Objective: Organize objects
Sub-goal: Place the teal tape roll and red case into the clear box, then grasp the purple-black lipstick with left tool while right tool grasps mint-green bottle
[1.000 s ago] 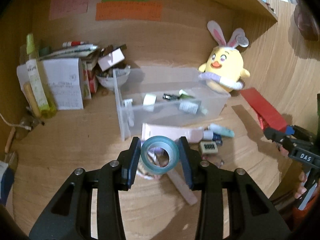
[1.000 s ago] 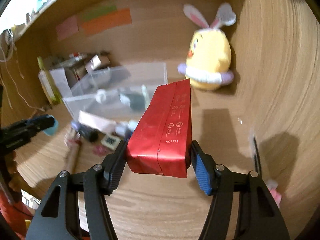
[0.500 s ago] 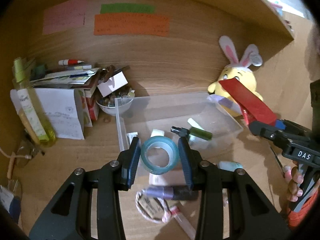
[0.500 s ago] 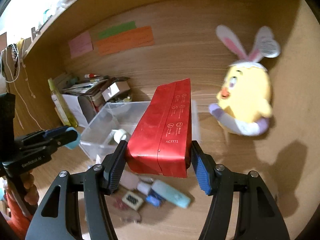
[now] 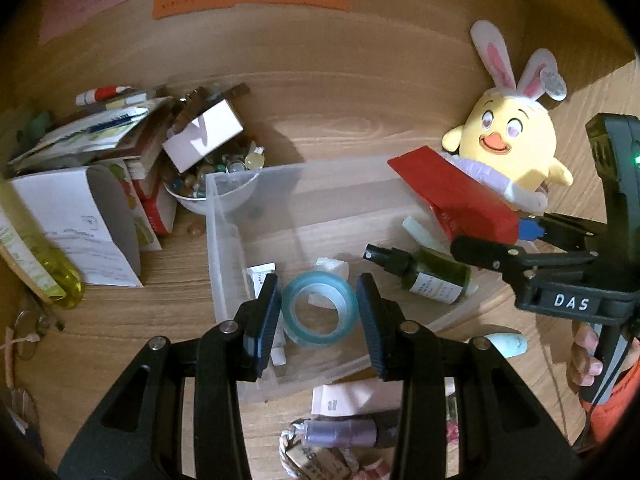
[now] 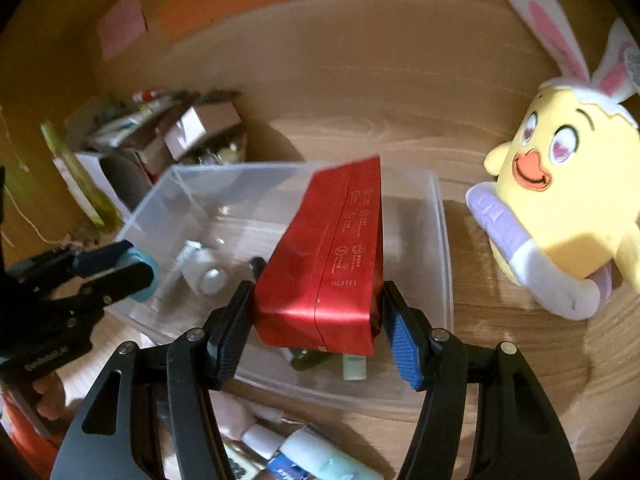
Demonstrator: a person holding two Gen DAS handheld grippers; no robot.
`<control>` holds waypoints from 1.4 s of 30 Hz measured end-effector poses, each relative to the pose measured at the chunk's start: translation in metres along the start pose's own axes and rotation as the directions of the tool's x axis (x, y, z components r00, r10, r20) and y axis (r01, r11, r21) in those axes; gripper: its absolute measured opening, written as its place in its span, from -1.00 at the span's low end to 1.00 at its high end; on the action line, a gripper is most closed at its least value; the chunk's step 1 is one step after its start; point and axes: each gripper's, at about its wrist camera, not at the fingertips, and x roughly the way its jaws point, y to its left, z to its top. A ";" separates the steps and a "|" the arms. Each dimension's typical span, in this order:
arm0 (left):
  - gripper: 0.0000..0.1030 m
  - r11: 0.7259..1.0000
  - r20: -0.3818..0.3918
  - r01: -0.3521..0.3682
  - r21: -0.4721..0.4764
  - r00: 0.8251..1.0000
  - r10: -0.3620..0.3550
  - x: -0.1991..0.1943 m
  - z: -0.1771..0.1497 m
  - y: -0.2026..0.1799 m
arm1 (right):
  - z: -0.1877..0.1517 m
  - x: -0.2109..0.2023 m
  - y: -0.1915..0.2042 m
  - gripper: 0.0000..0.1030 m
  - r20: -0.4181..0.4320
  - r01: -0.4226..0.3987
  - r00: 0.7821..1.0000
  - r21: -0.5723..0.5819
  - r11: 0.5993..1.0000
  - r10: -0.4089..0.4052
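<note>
Both tongs have swung in over the clear bin since a second ago, loads in hand!

Left tongs (image 5: 318, 308) are clamped on the teal tape roll (image 5: 319, 309), hanging above the near-left part of the clear bin (image 5: 224, 216); right tongs (image 6: 316, 316) are clamped on the red box (image 6: 332, 256), poised over the bin's right half. Neither is released yet. Inside already: a green spray bottle (image 5: 420, 276) and a white tube (image 5: 262, 276). Still out on the bench (image 5: 140, 320), I'd judge, are a purple tube (image 5: 344, 432) and a mint tube (image 5: 508, 344), so plenty remains. Only the left view shows the bowl of beads (image 5: 216, 184) clearly; the right view alone shows the print on the box's side, with the plush chick (image 6: 560, 200) looming close.
</note>
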 end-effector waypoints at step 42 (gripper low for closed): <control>0.92 0.988 -0.135 0.052 0.142 0.990 -0.032 -0.007 -0.090 -0.031 | -0.100 -0.026 -0.015 0.16 -0.062 0.017 0.998 -0.120 0.993 -0.025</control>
